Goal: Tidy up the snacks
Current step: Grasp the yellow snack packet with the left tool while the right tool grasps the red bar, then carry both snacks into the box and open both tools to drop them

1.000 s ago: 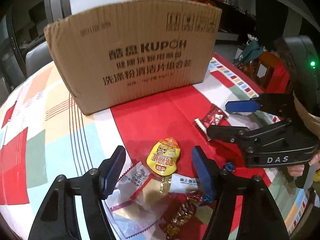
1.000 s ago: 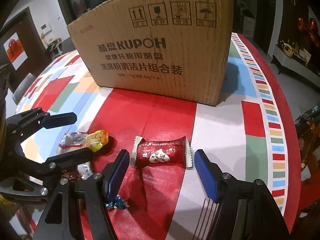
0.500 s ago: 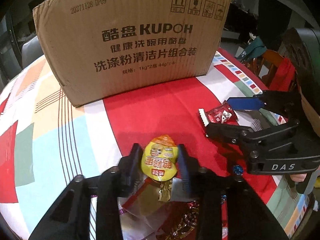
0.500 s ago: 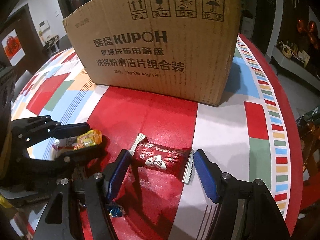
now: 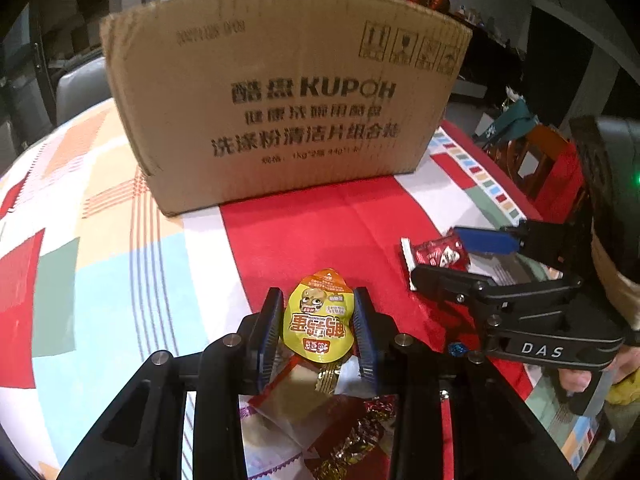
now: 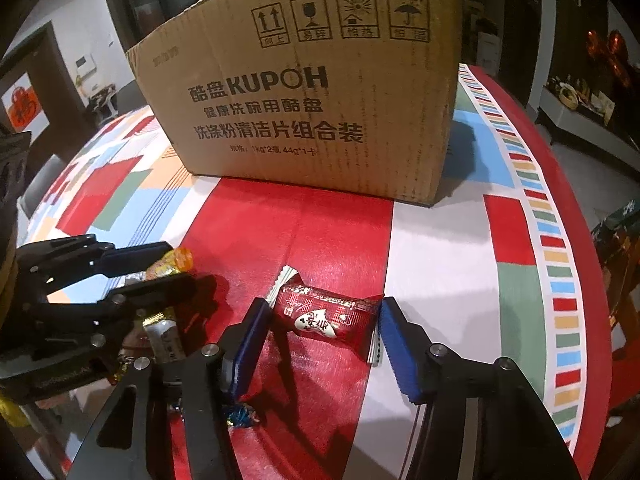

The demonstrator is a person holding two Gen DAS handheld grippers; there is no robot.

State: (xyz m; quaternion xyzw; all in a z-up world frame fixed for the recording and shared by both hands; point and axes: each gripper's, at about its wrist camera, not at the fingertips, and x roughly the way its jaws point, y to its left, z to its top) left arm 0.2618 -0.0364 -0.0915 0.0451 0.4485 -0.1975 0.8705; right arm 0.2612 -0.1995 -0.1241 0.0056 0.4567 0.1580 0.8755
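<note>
My left gripper (image 5: 316,326) is shut on a yellow snack packet (image 5: 319,326) and holds it above the snack pile; it also shows in the right wrist view (image 6: 160,268) at the left. My right gripper (image 6: 324,328) is closed on a red candy packet (image 6: 326,316), both blue pads touching its ends, and it is lifted just off the cloth. The red packet also shows in the left wrist view (image 5: 438,252) between the right gripper's fingers (image 5: 486,240). A large cardboard box (image 5: 288,92) stands behind on the table (image 6: 312,92).
A pile of loose wrapped snacks (image 5: 320,408) lies under my left gripper. A small blue foil candy (image 6: 240,416) lies by my right gripper's left finger. The patterned tablecloth (image 5: 100,240) covers the round table; chairs (image 5: 532,156) stand at the right edge.
My left gripper closed on the yellow packet and raised it. My right gripper narrowed onto the red packet, which tilted and rose off the cloth.
</note>
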